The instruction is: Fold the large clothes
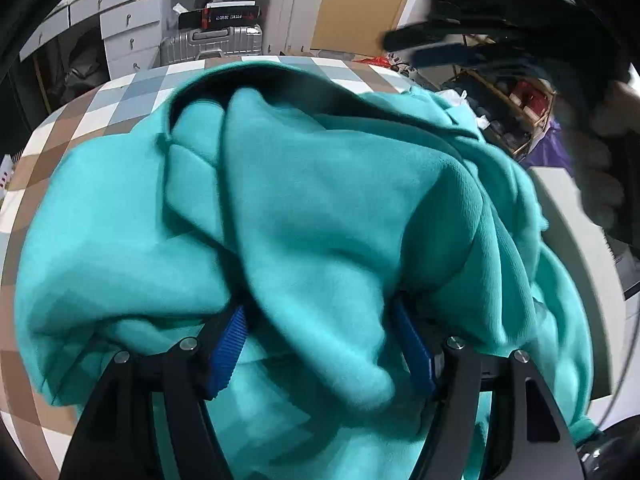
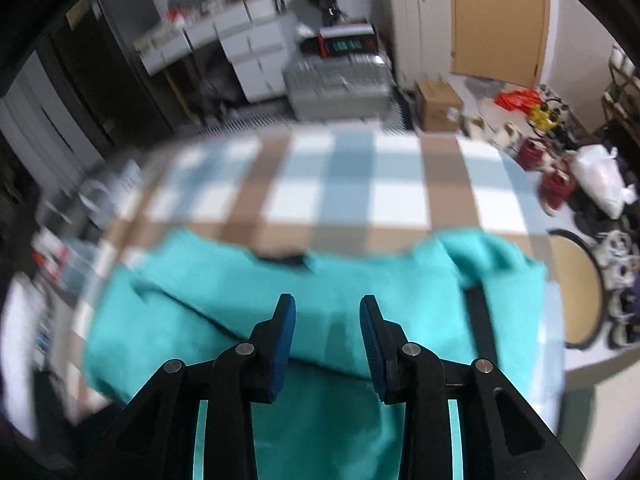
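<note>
Underneath everything lies a checked tablecloth (image 2: pixel 348 200) in white, grey-blue and tan squares, and on it the teal sweatshirt (image 2: pixel 320 300) is spread in loose, bunched folds. From the left wrist view, the left gripper (image 1: pixel 324 344) has a thick fold of the teal cloth bulging up between its blue pads (image 1: pixel 228 352); the fingers stand fairly wide around it, and whether they actually pinch the cloth cannot be told. The right gripper (image 2: pixel 327 336) hangs above the garment with its fingers parted and only air between them, the cloth lying below; in the left view it shows as a dark blur at upper right.

Beyond the far edge of the table stand a ribbed silver suitcase (image 1: pixel 216 42), white drawers (image 1: pixel 128 28), pale tall cabinets (image 2: pixel 416 20) and a tan wooden door (image 2: pixel 500 20). A cardboard box (image 2: pixel 438 106), shoes (image 2: pixel 556 184) and a white plastic bag (image 2: pixel 600 180) crowd the floor to the right
</note>
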